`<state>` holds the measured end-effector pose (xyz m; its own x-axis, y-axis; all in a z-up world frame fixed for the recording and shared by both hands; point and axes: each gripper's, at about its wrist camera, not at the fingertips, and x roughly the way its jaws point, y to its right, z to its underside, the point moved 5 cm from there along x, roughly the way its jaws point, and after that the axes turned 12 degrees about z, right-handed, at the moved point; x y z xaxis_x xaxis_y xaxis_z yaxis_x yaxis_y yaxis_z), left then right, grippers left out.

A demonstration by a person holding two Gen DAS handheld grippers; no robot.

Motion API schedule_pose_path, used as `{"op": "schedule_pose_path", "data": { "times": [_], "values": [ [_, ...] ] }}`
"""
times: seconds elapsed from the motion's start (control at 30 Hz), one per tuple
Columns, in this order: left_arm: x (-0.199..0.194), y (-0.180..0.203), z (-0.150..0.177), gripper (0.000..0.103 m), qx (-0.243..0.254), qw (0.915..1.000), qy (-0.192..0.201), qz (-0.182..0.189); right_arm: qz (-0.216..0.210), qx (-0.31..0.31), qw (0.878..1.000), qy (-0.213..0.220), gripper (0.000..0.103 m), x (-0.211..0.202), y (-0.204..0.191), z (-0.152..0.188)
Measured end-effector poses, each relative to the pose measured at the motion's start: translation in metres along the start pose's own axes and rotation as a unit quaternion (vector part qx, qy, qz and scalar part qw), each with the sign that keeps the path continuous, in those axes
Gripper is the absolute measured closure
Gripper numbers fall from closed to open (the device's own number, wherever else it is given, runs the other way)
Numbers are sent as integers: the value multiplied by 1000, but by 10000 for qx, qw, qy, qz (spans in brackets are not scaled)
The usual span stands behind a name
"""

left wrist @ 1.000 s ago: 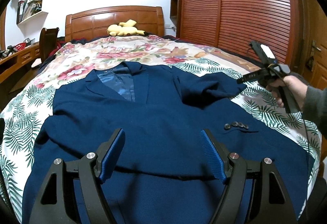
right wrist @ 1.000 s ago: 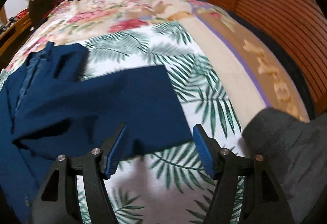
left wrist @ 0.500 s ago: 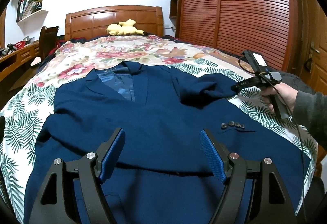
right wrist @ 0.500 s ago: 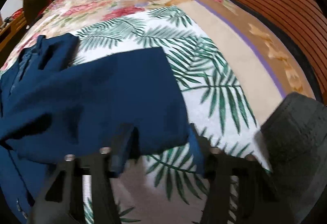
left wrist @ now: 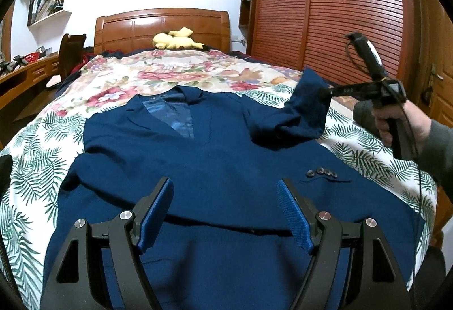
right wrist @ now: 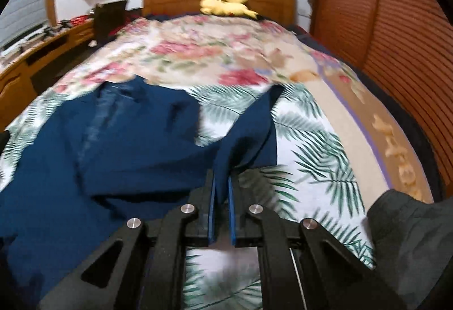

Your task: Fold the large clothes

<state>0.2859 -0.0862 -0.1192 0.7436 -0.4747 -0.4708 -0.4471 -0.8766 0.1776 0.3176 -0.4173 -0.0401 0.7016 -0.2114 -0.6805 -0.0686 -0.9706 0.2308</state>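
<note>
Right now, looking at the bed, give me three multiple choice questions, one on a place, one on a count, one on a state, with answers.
1. Where does the yellow plush toy lie?
A. by the headboard
B. on the jacket
C. on the shelf

2. How many buttons show on the sleeve cuff?
A. one
B. four
C. seven

3. What is the right gripper doing?
A. open over the bedspread
B. shut on nothing
C. shut on the jacket sleeve

Answers: 1 A, it rests at the head of the bed; 2 B, four in a row; 3 C, blue cloth is pinched between its pads, lifted off the bedspread.
</note>
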Motion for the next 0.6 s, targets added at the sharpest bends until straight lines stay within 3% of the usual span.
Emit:
{"op": "schedule_pose_path", "data": {
  "times": [0.3, 0.47, 0.6],
  "values": [
    [-23, -5, 8, 26, -6, 9998, 107, -167, -747, -358, 9961, 297, 95, -60, -70, -1],
    [-32, -9, 11, 26, -83, 9996, 149, -244, -1248, -412, 9910, 271, 95, -80, -105, 22],
    [-34, -8, 13, 26, -123, 9995, 148, -250, -1597, -416, 9862, 81, 95, -83, -136, 60]
  ]
}}
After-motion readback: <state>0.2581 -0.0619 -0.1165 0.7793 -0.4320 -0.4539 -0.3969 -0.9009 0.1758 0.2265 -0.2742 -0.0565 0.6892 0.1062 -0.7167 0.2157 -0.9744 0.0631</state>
